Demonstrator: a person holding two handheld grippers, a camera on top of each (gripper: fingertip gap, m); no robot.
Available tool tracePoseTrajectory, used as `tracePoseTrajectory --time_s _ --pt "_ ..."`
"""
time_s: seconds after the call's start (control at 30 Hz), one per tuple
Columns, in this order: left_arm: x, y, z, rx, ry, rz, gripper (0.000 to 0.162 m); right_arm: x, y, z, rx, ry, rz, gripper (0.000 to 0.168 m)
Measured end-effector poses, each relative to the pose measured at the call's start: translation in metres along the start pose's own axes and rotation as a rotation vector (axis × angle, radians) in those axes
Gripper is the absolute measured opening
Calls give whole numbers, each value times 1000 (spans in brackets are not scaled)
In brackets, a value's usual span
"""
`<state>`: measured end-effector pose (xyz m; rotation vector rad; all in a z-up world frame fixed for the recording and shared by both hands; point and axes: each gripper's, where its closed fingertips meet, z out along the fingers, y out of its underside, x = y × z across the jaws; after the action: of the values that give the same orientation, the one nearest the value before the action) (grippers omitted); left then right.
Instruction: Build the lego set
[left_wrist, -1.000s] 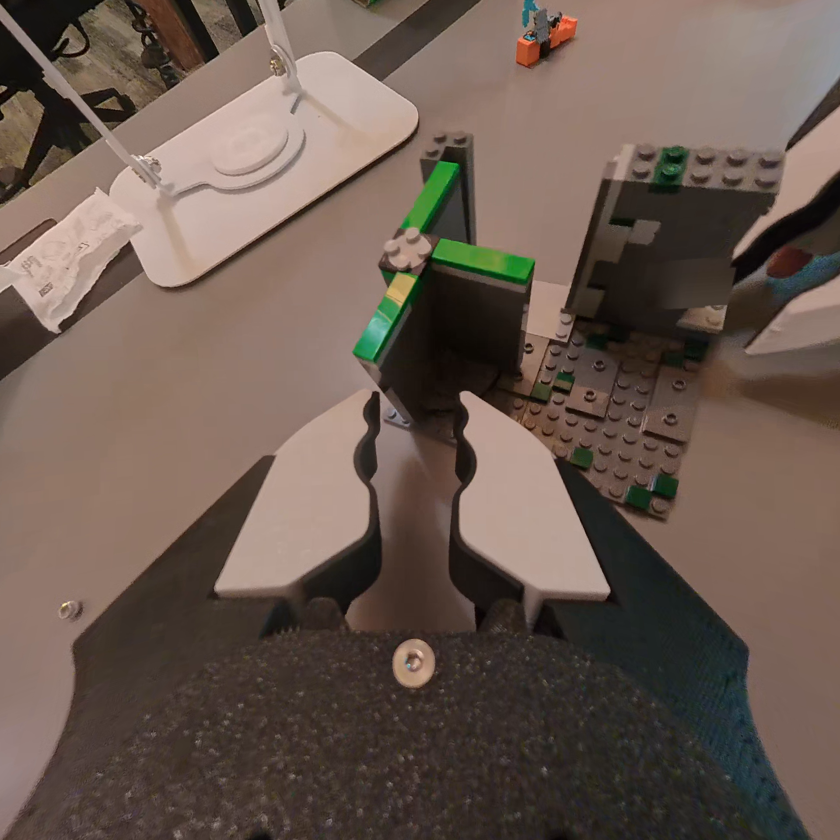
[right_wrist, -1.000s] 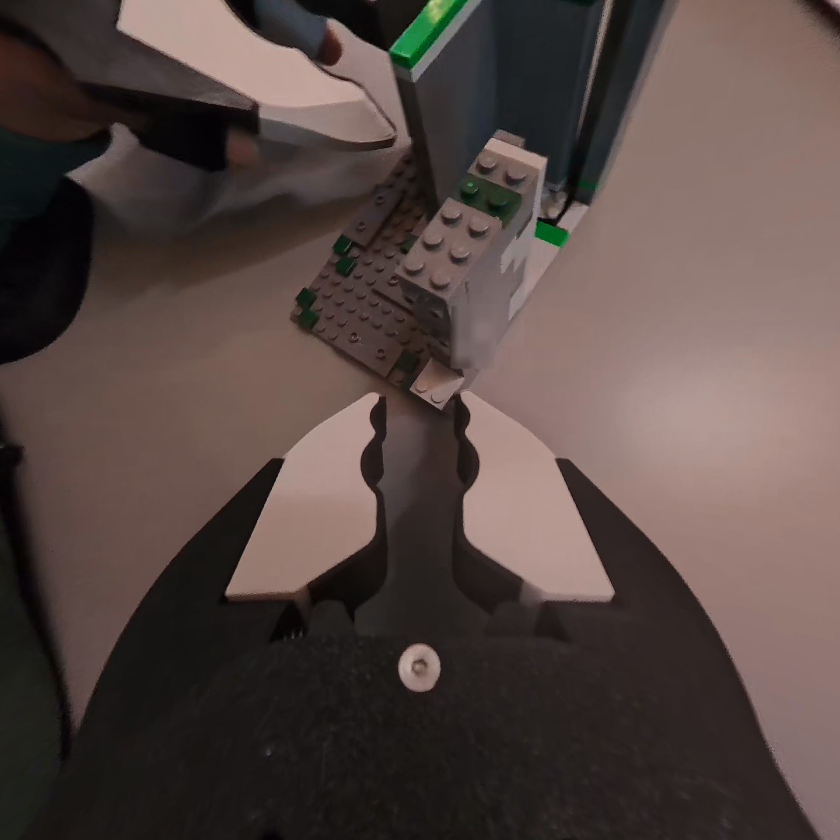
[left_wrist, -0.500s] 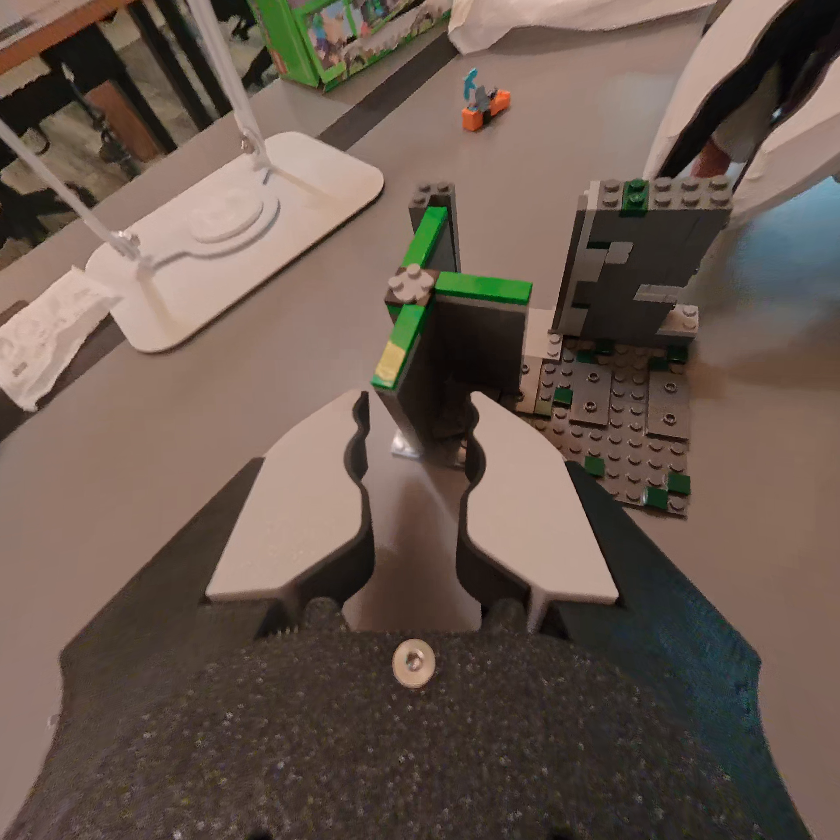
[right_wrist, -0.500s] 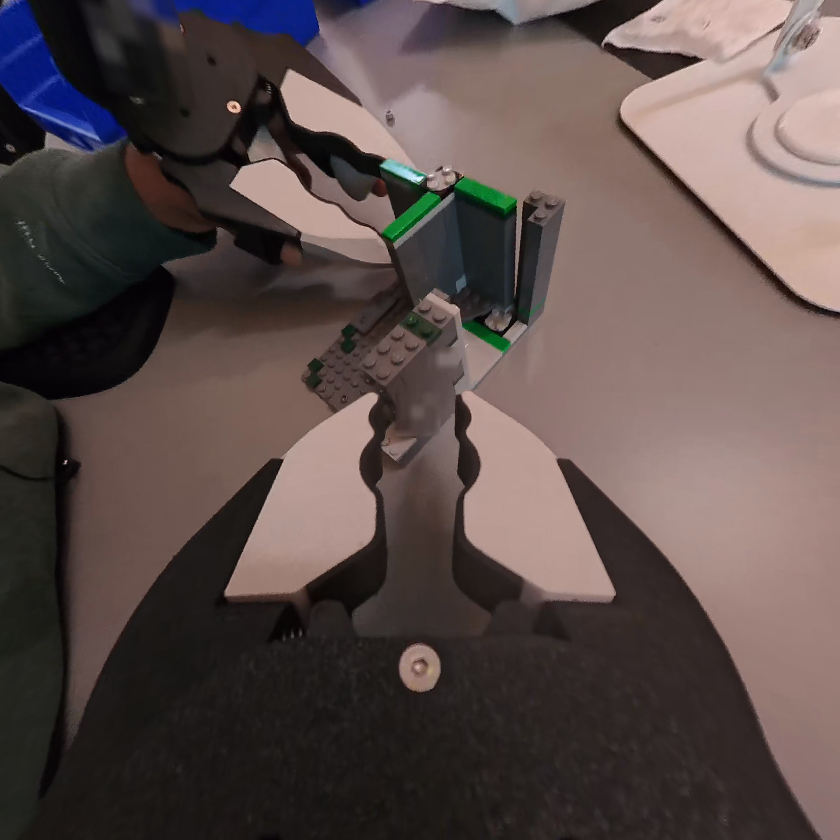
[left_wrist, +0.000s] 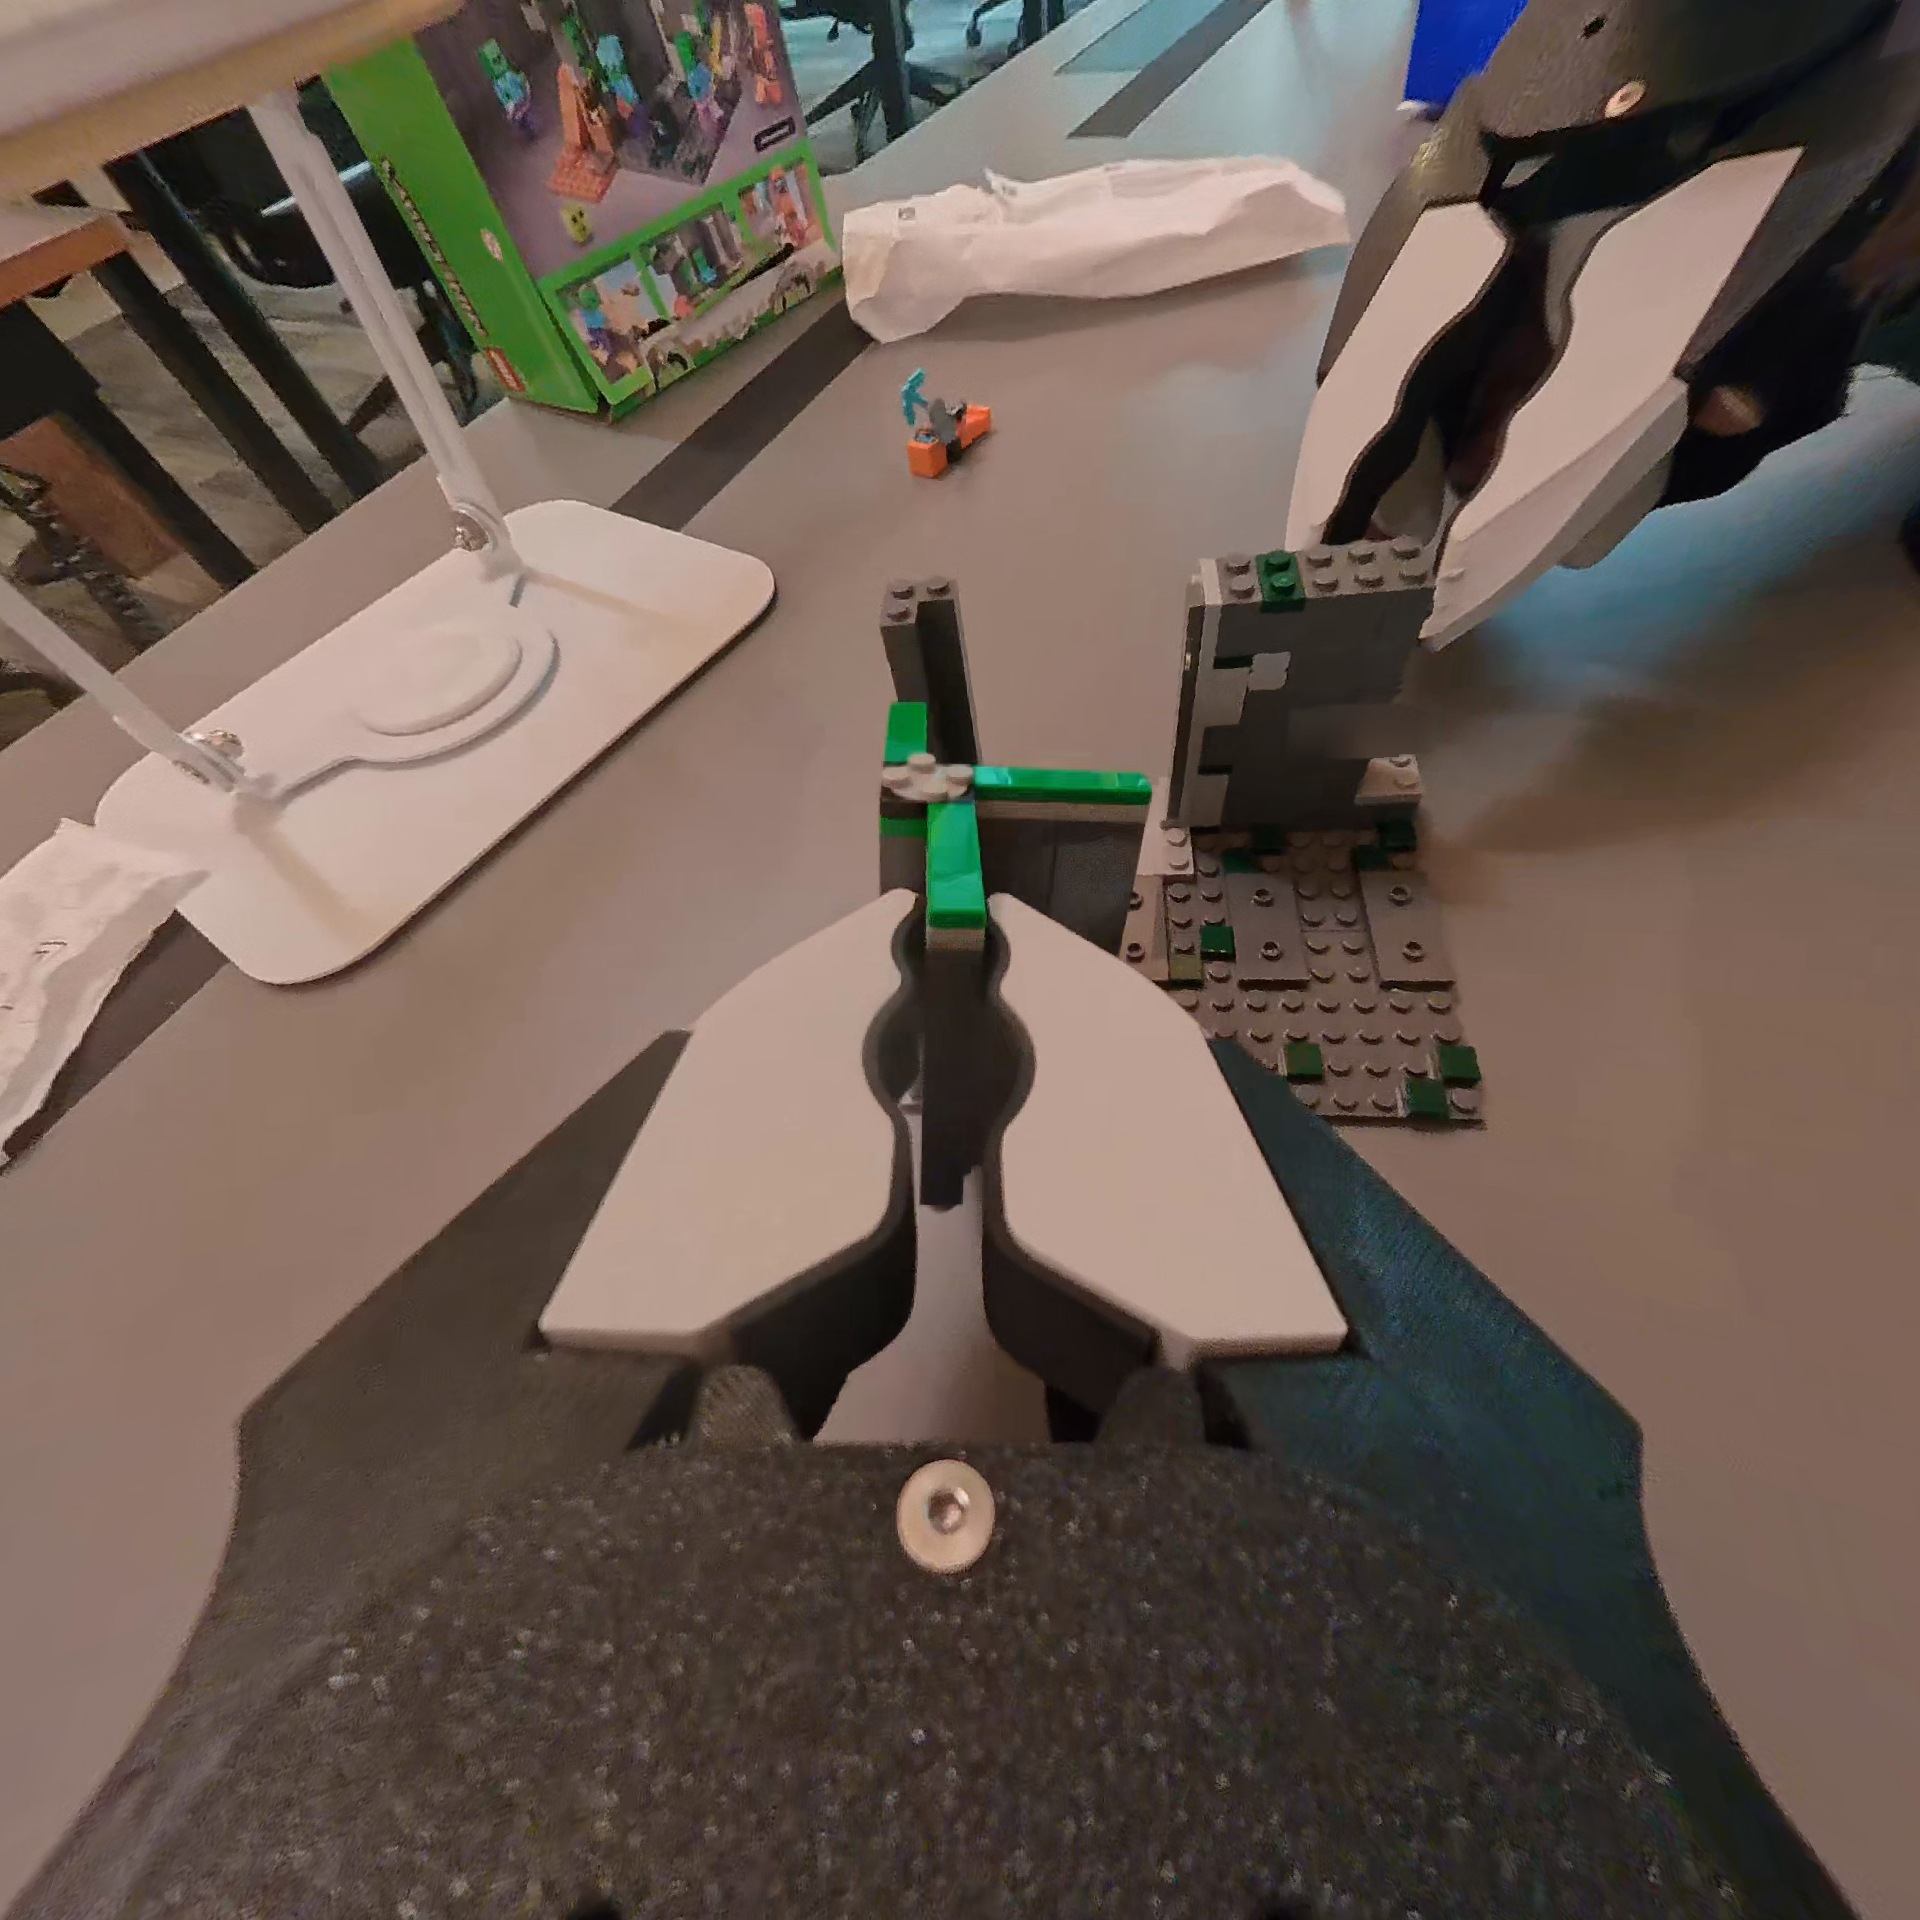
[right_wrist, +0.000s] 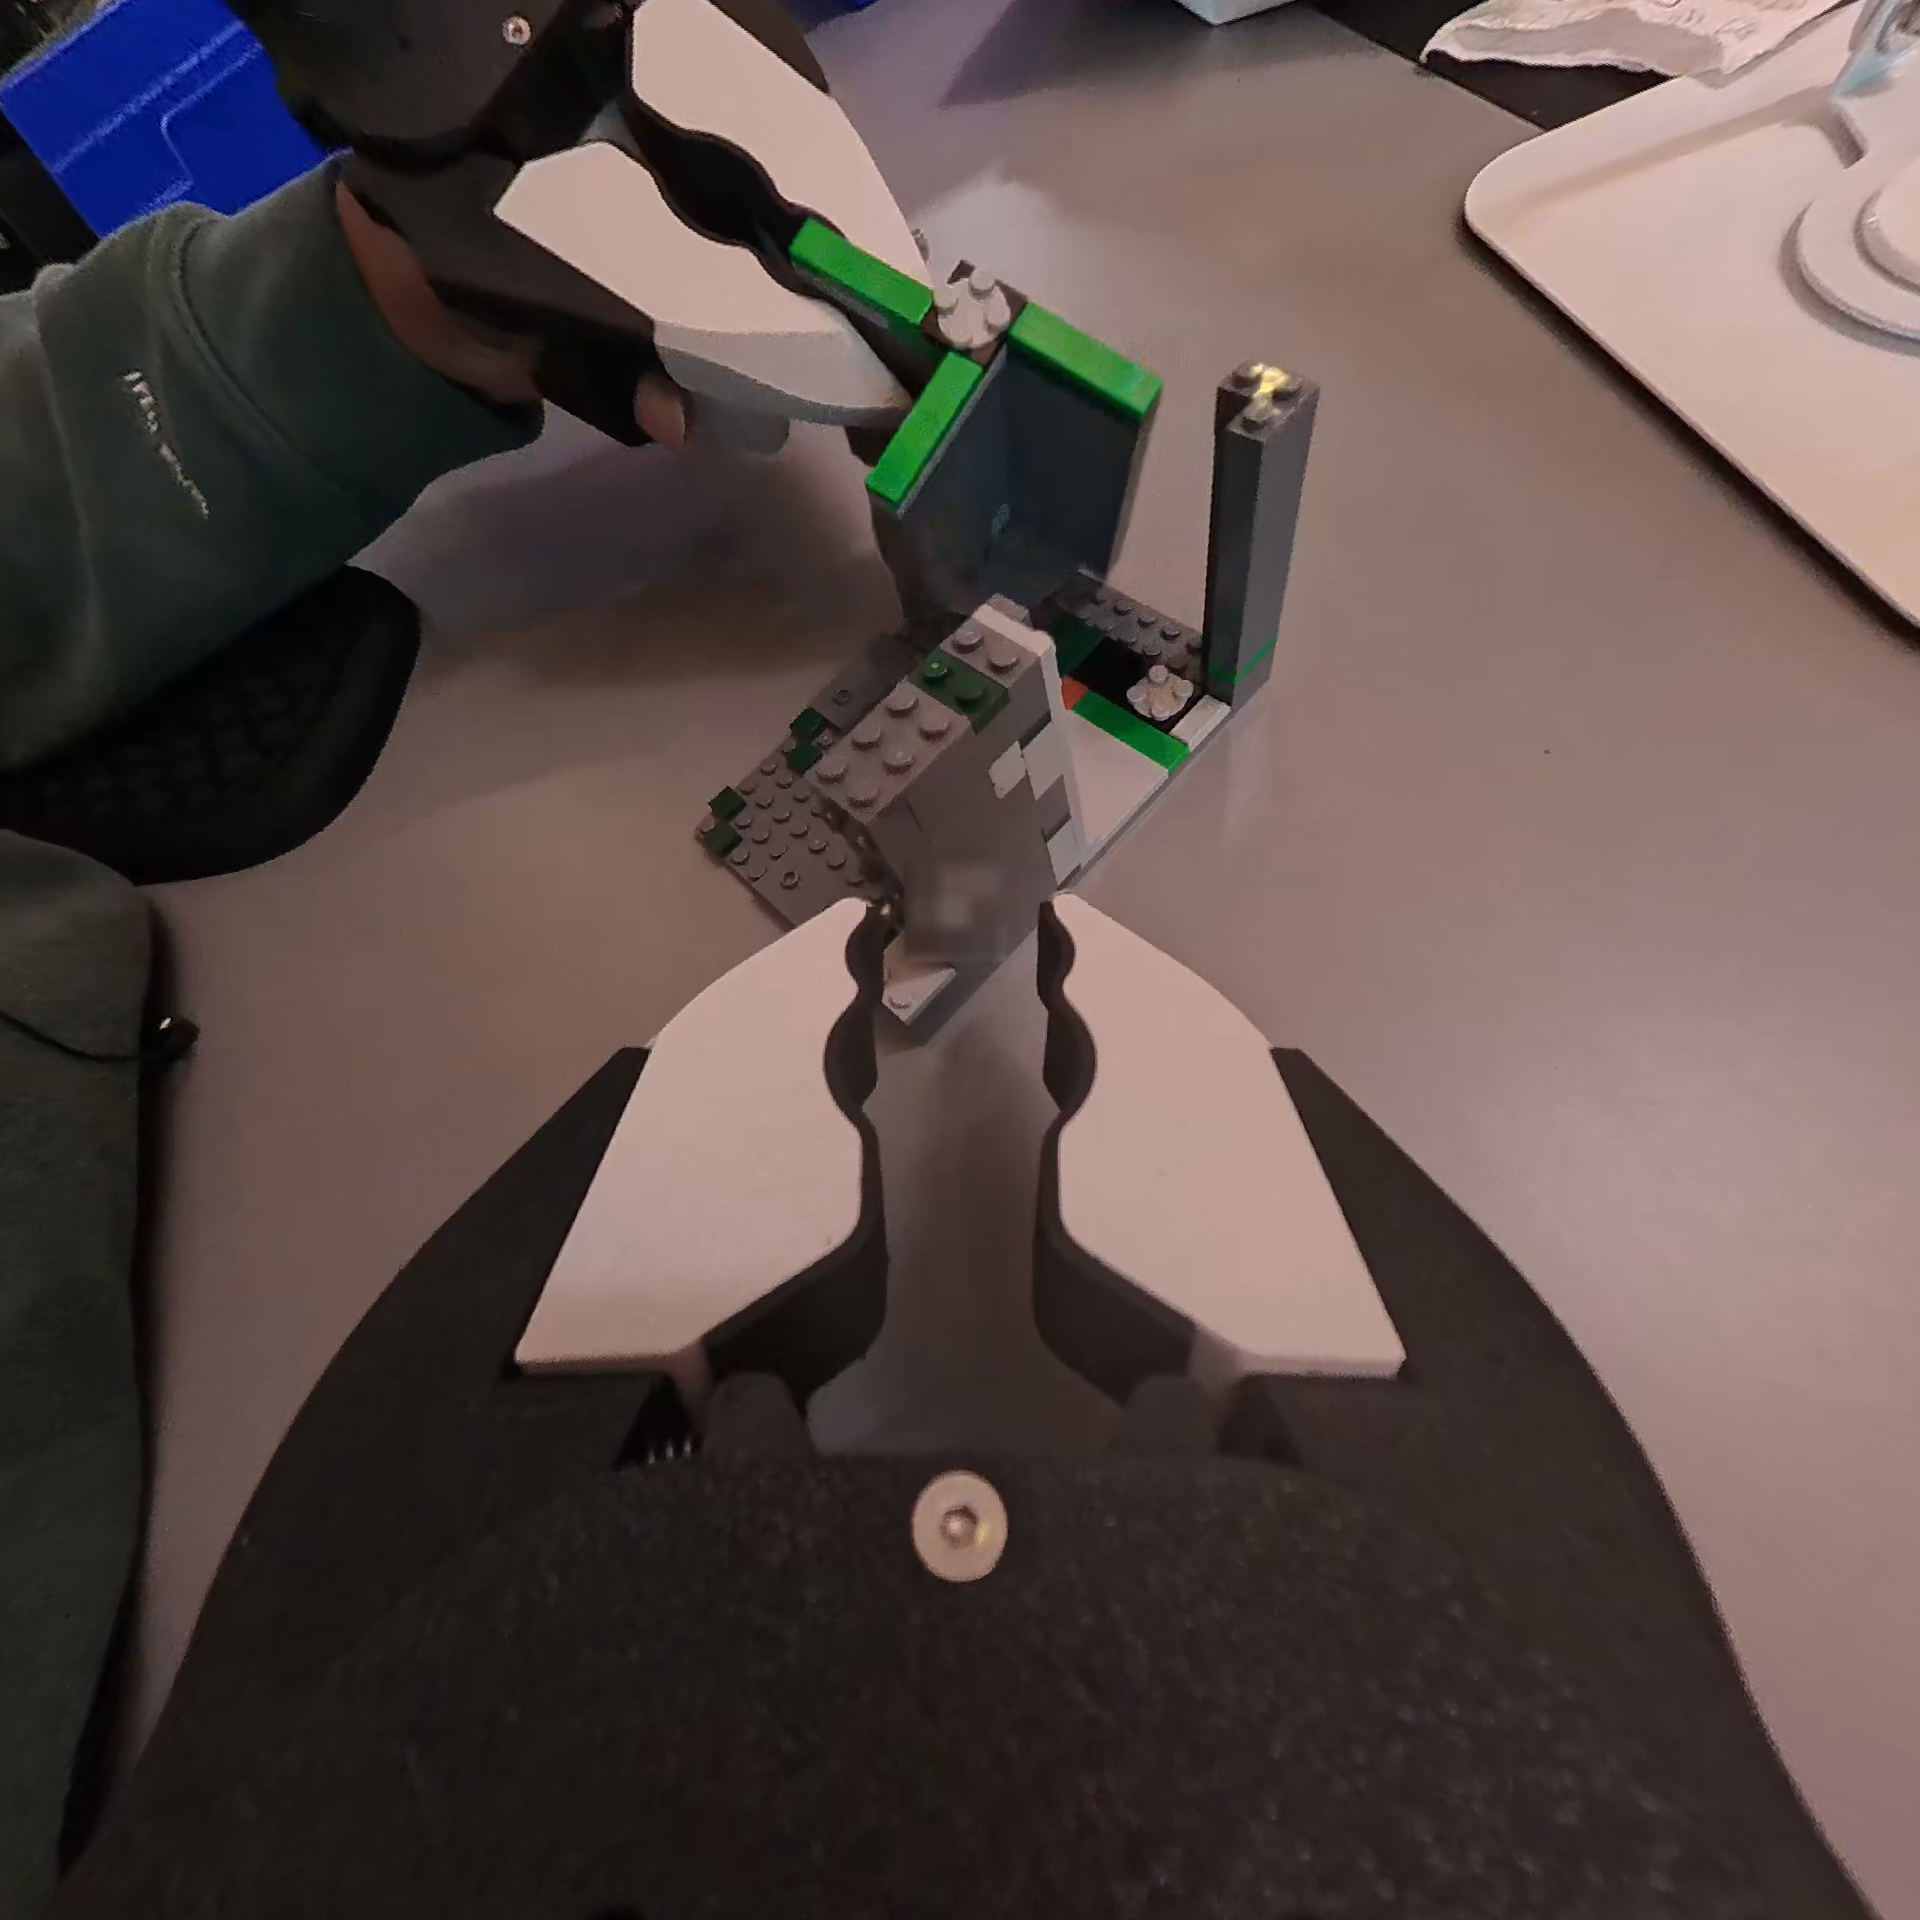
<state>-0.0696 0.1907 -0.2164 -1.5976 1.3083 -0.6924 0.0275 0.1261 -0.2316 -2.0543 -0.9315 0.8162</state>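
Observation:
A lego build stands on a grey studded baseplate (left_wrist: 1340, 997) (right_wrist: 774, 821). It has a grey brick wall (left_wrist: 1309, 707) (right_wrist: 966, 821), three thin grey wall panels with green tops meeting at a round stud piece (left_wrist: 925, 774) (right_wrist: 971, 307), and a tall dark pillar (left_wrist: 925, 644) (right_wrist: 1257, 520). My left gripper (left_wrist: 954, 904) (right_wrist: 914, 332) is shut on the nearest green-topped panel (left_wrist: 954, 873). My right gripper (right_wrist: 954, 914) (left_wrist: 1377, 582) is open, with one jaw on each side of the grey brick wall.
A white stand base (left_wrist: 436, 707) (right_wrist: 1714, 260) lies to the left. Behind are a green lego box (left_wrist: 623, 208), a white paper bag (left_wrist: 1070, 234) and a small orange figure (left_wrist: 940, 426). Crumpled paper (left_wrist: 62, 935) lies far left. A green sleeve (right_wrist: 187, 436) holds the left gripper. My hands' fingertips stand some 12 cm from each other.
My left gripper moved forward and closed on the green-topped panel. My right gripper came in so that the grey brick wall now sits between its open jaws.

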Motion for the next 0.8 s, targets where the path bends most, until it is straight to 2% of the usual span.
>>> tracePoseTrajectory --time_s 0.27,0.53,0.8 --pt "1 -3 -3 117 103 -89 7 0 2 -1 -1 -2 -3 28" --pt "1 -26 0 251 166 -184 7 1 3 -1 3 -10 8 28" --pt "-1 -16 16 192 169 -203 7 0 3 -3 9 -12 2 27"
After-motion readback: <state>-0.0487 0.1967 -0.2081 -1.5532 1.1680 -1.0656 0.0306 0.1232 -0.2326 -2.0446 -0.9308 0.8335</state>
